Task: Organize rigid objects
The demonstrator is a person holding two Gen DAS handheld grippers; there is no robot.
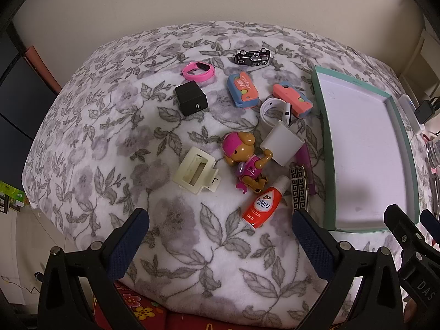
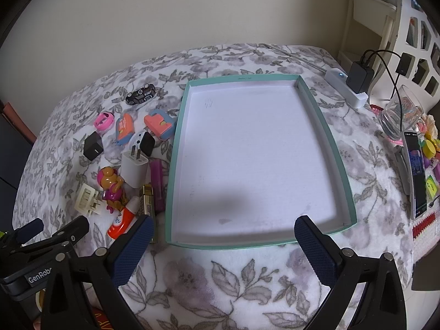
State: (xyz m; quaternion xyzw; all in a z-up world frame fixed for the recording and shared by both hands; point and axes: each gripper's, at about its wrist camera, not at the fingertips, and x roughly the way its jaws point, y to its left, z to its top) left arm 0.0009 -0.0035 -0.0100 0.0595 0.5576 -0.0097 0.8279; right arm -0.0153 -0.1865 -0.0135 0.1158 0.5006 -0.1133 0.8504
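**A:** What stays hard to read on the floral grey-and-white blanket (image 1: 192, 233)?

**B:** The purple plastic tube (image 1: 306, 162) lies half under the white square charger plug (image 1: 280, 145); the patterned gold-and-black lighter (image 1: 299, 189) is cut off at its near end by a tong tip; the white looped watch band (image 1: 271, 110) is partly covered by the plug; print on the red-and-white squeeze tube (image 1: 261, 206) is only partly legible.

**A:** And the count?

**B:** Two coral-and-blue plastic cases (image 1: 240, 89), one beside the other; one pink watch band (image 1: 198, 70); one black toy car (image 1: 253, 55), lying on its roof; one black cube charger (image 1: 191, 99); one cream hair claw (image 1: 195, 170); one pink-and-tan toy dog figure (image 1: 244, 159); all loose on the blanket left of the teal-rimmed shallow cardboard box lid (image 2: 176, 148), whose white floor holds nothing.

**A:** The tongs?

**B:** Left tongs (image 1: 220, 227) spread wide above the blanket, gripping nothing; right tongs (image 2: 224, 233) likewise released, hovering at the lid's near rim.
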